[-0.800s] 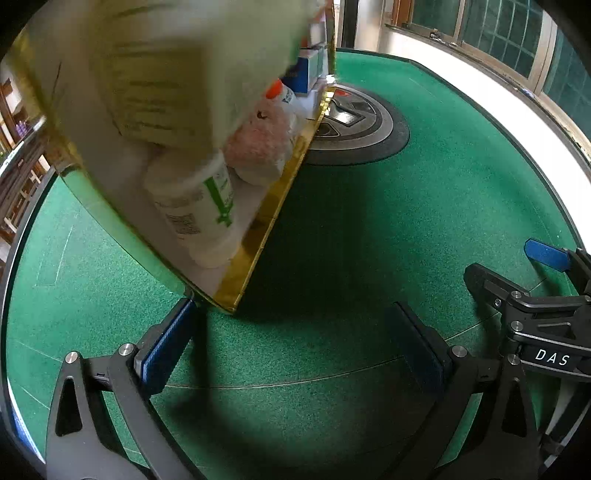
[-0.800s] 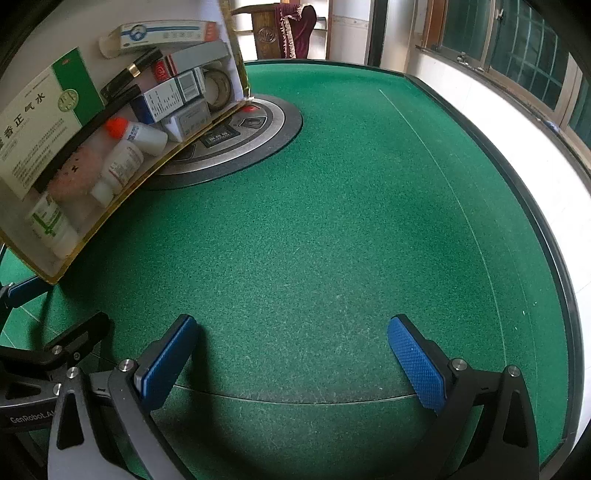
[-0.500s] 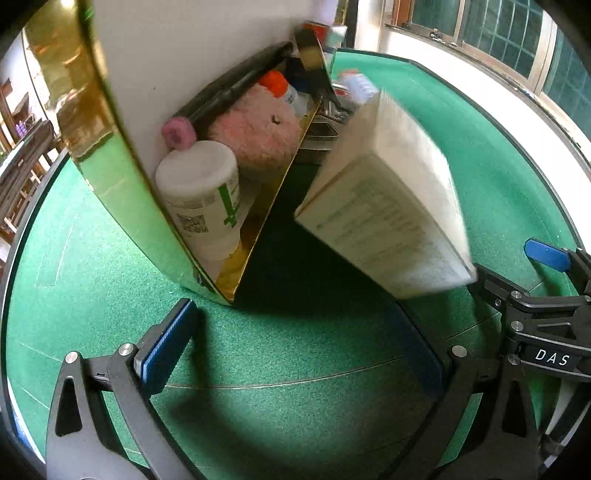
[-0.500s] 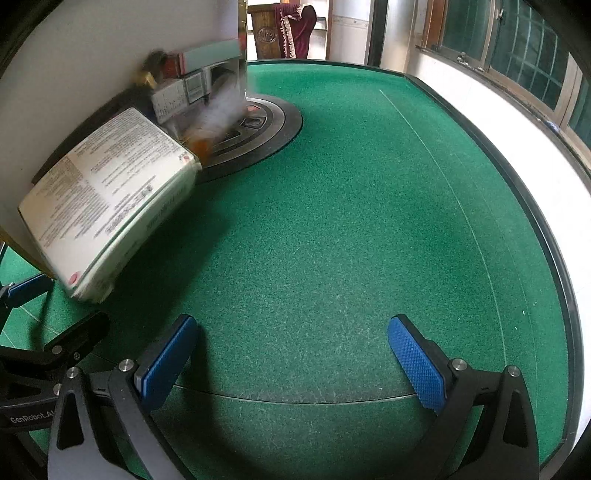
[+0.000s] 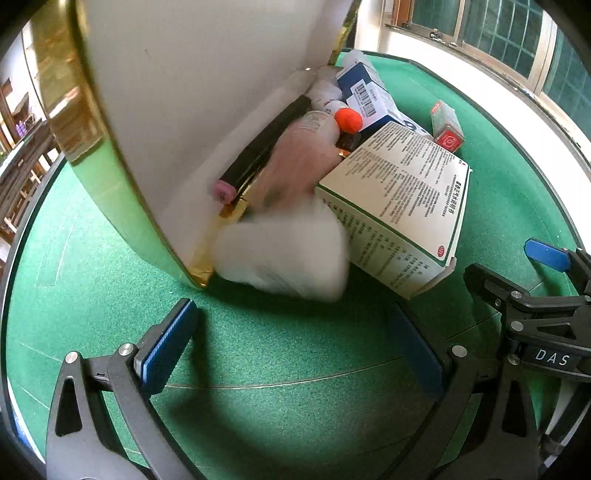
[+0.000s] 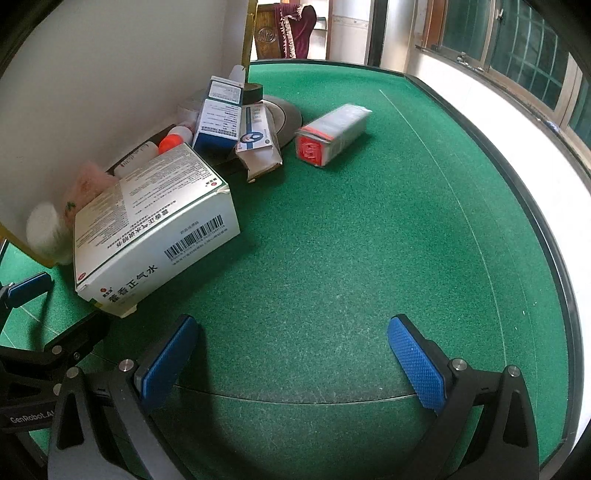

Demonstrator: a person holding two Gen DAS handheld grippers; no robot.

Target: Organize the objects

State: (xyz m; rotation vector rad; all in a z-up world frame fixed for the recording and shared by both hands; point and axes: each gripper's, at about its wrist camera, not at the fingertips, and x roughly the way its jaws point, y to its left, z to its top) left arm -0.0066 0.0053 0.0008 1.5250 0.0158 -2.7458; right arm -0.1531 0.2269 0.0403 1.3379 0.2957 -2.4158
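A gold-rimmed box with a white inside stands tipped up on its edge, and its contents lie spilled on the green table. A large white medicine carton lies closest. A blurred white bottle is beside it, with a pink plush, an orange-capped bottle, a black pen and blue-white cartons. A red-ended box lies apart. My left gripper and right gripper are open and empty, side by side in front of the pile.
A round dark metal plate lies in the table under the far cartons. The green felt table has a raised black rim at the right. Windows and a white ledge run along the right side. A wooden stand with maroon cloth is behind.
The box tipped further upright and its contents fell out. The large carton dropped onto the table and the small cartons and bottles followed. Both grippers stayed still and open.
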